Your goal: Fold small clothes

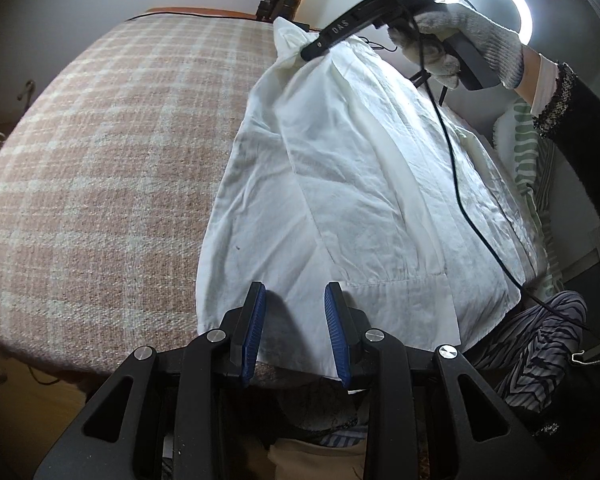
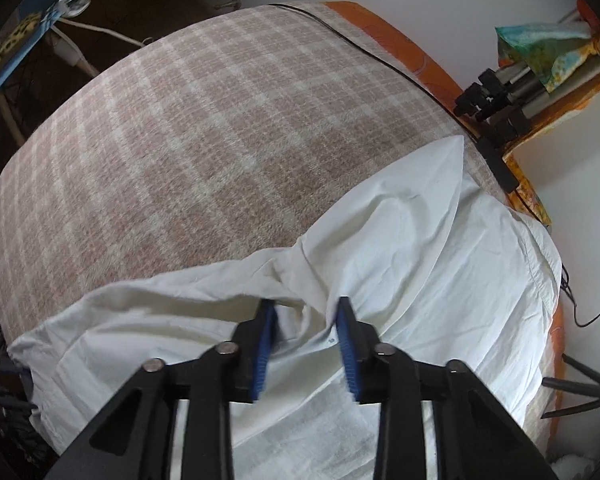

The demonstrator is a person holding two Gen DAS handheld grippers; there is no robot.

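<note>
A plaid table [image 1: 100,168] carries a white garment [image 1: 340,184], spread and creased, barely folded; most folding seems left. The left gripper [image 1: 295,320] stands part-open over its near hem, gripping nothing. The right gripper [image 2: 307,340] brackets a bunched fold; its grip is unclear.

Bed [image 1: 100,184] under pink-and-cream plaid blanket [image 2: 172,128]. White shirt [image 1: 340,200] spread flat on blanket along one side, wrinkled, one pointed corner toward far edge. Black cable [image 2: 364,48] along far edge of blanket. Striped clothes [image 1: 540,344] heaped at near corner beside shirt.
</note>
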